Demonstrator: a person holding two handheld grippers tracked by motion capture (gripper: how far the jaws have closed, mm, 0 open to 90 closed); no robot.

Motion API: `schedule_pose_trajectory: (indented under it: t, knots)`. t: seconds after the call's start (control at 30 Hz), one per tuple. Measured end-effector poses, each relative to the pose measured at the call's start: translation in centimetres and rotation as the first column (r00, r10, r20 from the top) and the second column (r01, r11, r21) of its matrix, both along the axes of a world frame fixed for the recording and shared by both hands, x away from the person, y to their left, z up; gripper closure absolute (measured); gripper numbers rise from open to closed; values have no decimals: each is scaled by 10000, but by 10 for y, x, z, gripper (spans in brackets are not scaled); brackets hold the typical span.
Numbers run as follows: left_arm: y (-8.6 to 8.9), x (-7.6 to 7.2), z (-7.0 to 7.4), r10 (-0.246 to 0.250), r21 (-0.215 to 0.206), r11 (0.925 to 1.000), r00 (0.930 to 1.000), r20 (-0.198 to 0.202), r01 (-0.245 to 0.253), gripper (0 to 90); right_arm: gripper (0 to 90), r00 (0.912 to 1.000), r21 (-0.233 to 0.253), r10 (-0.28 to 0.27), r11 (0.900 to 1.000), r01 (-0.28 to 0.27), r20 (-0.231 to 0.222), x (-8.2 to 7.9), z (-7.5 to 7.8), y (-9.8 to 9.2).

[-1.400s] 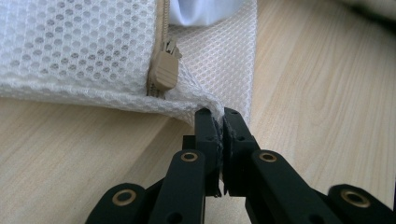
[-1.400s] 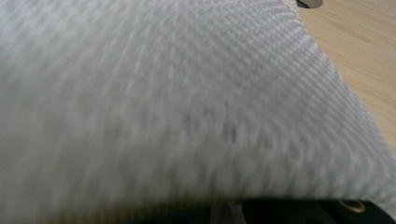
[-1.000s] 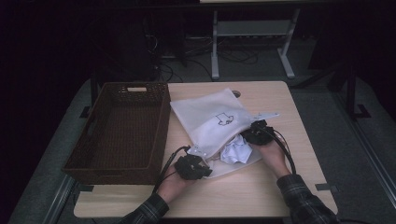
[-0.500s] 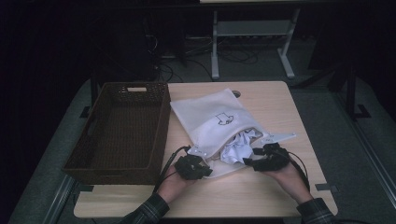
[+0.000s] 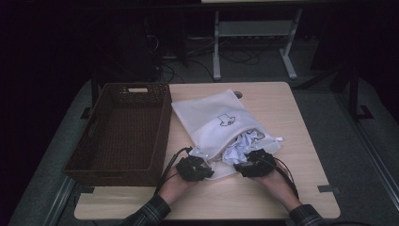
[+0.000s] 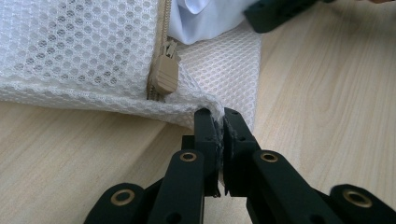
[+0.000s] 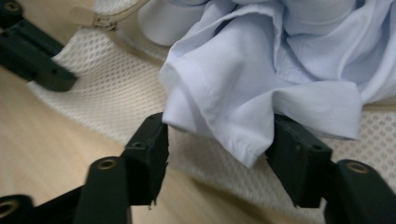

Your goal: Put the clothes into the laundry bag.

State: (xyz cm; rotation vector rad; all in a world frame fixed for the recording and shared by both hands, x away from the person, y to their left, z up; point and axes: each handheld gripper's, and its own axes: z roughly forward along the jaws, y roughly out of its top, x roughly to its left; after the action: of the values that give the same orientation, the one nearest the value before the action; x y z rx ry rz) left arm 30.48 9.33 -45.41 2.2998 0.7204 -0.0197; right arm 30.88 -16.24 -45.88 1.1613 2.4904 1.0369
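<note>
At the table's near edge, left gripper (image 6: pixel 219 122) pinches the mesh bag (image 6: pixel 84 51); right gripper (image 7: pixel 219 140) gapes around the shirt (image 7: pixel 261 79).

Left claw (image 6: pixel 220 122) pinched tight; right claw (image 7: pixel 219 144) apparently spread wide.

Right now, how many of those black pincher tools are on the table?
2. The left gripper is clamped on the mesh bag corner beside the basket; the right gripper stands open at the light blue garment spilling out.

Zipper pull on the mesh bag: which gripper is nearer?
Left. The left gripper pinches the mesh bag beside the zipper pull; the right gripper straddles the shirt, farther off.
</note>
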Motion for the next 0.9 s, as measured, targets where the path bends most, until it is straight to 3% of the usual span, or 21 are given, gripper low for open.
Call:
schedule_pose_trajectory:
  t: [0.2, 0.37, 0.67, 0.9]
  knots:
    - [0, 0, 0, 0, 13, 10000, 10000, 2, 0, 864, 654, 9997, -469, -71, 9989, 81, 219, 4, -4, 3]
    - [0, 0, 0, -14, 23, 10000, 10000, 28, 14, 864, 834, 9993, -424, 91, 9991, -75, 369, 3, -6, 1]
    - [0, 0, 1, -5, 21, 10000, 10000, 74, 5, 864, 851, 9984, -406, 235, 9989, -215, 510, 5, -2, 0]
    - [1, 0, 2, 30, 18, 10000, 9999, 99, -30, 864, 853, 9970, -221, 192, 9996, -176, 746, 15, 5, 1]
